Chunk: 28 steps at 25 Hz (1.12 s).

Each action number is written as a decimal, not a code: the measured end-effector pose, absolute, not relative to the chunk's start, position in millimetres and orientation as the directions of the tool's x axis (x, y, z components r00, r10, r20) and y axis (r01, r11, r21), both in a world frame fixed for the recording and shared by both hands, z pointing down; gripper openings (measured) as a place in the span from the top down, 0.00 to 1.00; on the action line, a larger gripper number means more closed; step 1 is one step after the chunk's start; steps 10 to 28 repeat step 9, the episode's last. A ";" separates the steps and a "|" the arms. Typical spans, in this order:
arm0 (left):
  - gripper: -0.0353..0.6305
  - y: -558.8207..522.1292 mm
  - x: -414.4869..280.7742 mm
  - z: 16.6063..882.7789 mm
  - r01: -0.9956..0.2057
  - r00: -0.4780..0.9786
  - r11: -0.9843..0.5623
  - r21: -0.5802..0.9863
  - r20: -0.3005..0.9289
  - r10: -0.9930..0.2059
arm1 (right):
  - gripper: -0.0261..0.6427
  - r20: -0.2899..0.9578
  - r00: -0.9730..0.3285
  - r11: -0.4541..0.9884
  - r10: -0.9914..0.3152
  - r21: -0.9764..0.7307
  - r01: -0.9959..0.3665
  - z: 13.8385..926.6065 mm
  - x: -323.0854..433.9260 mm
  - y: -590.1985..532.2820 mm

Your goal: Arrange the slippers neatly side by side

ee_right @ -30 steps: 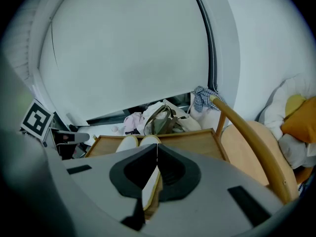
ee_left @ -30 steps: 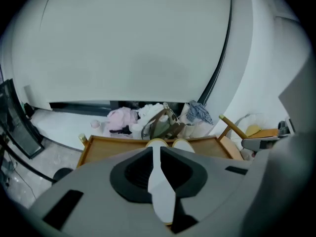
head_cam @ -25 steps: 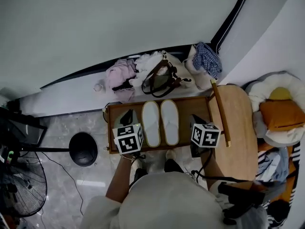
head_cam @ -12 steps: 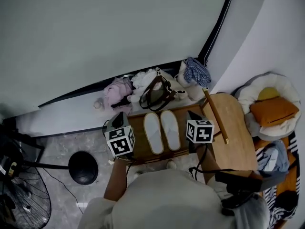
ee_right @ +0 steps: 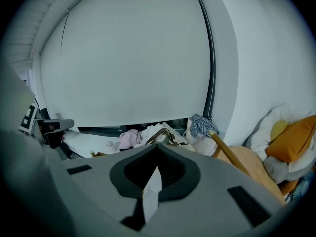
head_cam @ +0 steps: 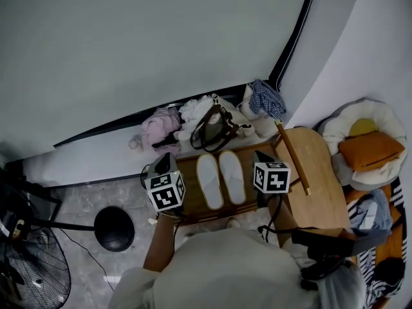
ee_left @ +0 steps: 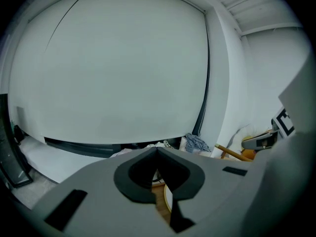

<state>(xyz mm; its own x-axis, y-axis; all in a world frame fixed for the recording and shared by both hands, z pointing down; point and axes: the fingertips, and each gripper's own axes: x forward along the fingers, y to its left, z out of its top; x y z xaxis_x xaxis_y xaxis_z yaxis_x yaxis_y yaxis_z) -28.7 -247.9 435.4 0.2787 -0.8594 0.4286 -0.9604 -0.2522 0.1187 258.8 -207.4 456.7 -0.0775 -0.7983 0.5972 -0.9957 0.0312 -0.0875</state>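
Note:
Two white slippers (head_cam: 222, 179) lie side by side, toes away from me, on a low wooden tray (head_cam: 188, 192). My left gripper (head_cam: 162, 163) hovers at the tray's left edge, beside the left slipper (head_cam: 209, 181), with its jaws shut and nothing in them. In the left gripper view its tips (ee_left: 157, 148) meet, and a sliver of slipper (ee_left: 167, 197) shows below them. My right gripper (head_cam: 261, 156) hangs at the tray's right edge near the right slipper (head_cam: 233, 177). In the right gripper view its tips (ee_right: 158, 146) also touch, with a white slipper strip (ee_right: 151, 189) seen behind them.
Behind the tray lie a brown handbag (head_cam: 214, 126), pink clothes (head_cam: 158, 124) and a plaid cloth (head_cam: 267, 97). A round wooden table (head_cam: 315, 172) with a wooden stick (head_cam: 293, 158) stands to the right, cushions (head_cam: 370, 148) beyond it. A fan (head_cam: 29, 272) and a black round base (head_cam: 114, 227) stand to the left.
My left gripper has drawn back from over the tray's left part to its left edge. The slippers have stayed side by side. My head has shifted a little.

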 end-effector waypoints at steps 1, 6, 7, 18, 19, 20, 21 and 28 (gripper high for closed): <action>0.92 -247.6 -28.3 436.0 -0.961 0.278 -0.250 0.122 0.429 -0.859 | 0.91 0.598 -0.079 0.034 -0.798 -0.086 -0.996 456.9 259.0 -207.6; 0.92 -245.2 -28.3 439.1 -0.962 0.273 -0.237 0.137 0.430 -0.860 | 0.91 0.600 -0.080 0.040 -0.796 -0.081 -0.996 458.1 259.0 -206.6; 0.92 -244.7 -28.4 439.5 -0.962 0.272 -0.235 0.139 0.431 -0.860 | 0.91 0.600 -0.080 0.040 -0.796 -0.080 -0.996 458.3 259.0 -206.1; 0.92 -243.6 -28.3 440.3 -0.962 0.271 -0.231 0.142 0.432 -0.860 | 0.91 0.600 -0.080 0.042 -0.796 -0.077 -0.996 458.5 259.2 -204.9; 0.92 -243.6 -28.3 440.3 -0.962 0.271 -0.231 0.142 0.432 -0.860 | 0.91 0.600 -0.080 0.042 -0.796 -0.077 -0.996 458.5 259.2 -204.9; 0.92 -243.6 -28.3 440.3 -0.962 0.271 -0.231 0.142 0.432 -0.860 | 0.91 0.600 -0.080 0.042 -0.796 -0.077 -0.996 458.5 259.2 -204.9; 0.92 -243.6 -28.3 440.3 -0.962 0.271 -0.231 0.142 0.432 -0.860 | 0.91 0.600 -0.080 0.042 -0.796 -0.077 -0.996 458.5 259.2 -204.9; 0.92 -243.6 -28.3 440.3 -0.962 0.271 -0.231 0.142 0.432 -0.860 | 0.91 0.600 -0.080 0.042 -0.796 -0.077 -0.996 458.5 259.2 -204.9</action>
